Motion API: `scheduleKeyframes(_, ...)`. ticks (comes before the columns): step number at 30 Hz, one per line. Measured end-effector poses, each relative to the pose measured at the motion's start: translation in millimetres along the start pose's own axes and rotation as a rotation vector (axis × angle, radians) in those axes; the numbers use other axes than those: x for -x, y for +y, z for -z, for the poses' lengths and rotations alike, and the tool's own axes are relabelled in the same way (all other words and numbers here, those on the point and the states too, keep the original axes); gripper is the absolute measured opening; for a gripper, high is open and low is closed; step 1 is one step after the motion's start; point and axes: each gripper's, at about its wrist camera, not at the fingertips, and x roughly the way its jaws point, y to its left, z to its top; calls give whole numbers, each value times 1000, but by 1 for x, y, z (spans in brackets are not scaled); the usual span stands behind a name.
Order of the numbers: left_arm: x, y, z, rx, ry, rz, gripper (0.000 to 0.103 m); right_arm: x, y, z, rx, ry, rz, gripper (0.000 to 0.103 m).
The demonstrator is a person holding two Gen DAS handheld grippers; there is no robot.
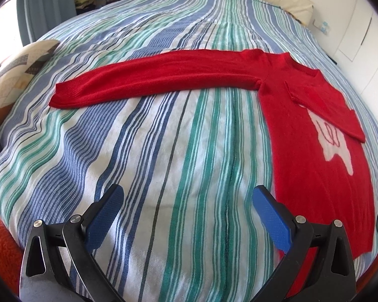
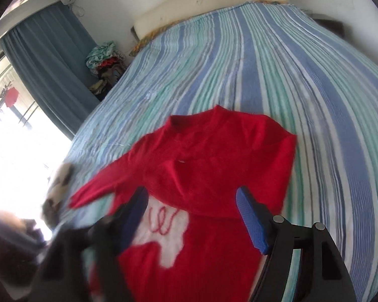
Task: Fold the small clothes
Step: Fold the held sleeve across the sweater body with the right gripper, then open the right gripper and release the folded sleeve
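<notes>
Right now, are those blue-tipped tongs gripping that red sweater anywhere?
No. Both the left tongs and the right tongs are open and empty; the red knitted sweater lies loose on the striped bedspread.

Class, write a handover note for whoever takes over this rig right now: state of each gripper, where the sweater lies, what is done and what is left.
Left gripper: open, empty, over bare bedspread beside the sweater's hem.
Right gripper: open, empty, above the sweater's chest; its view is blurred.
Sweater: flat, front up on the bed.
Done: one sleeve folded across the chest.
Left: the other sleeve lies stretched out sideways; fold it in, then fold the body.
</notes>
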Motion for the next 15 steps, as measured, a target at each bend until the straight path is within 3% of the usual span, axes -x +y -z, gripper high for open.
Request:
scheduleKeyframes(3, 0, -4, 1, -24, -2, -9, 102, 6, -39, 44, -50, 39, 90, 72)
scheduleKeyframes(7, -2, -7, 2, -46, 2, -23, 102, 20, -75, 93, -118, 27, 180, 72)
scheduleKeyframes(15, 0, -10, 4, -71, -9, -39, 102, 46, -107, 133, -192, -41, 322, 72)
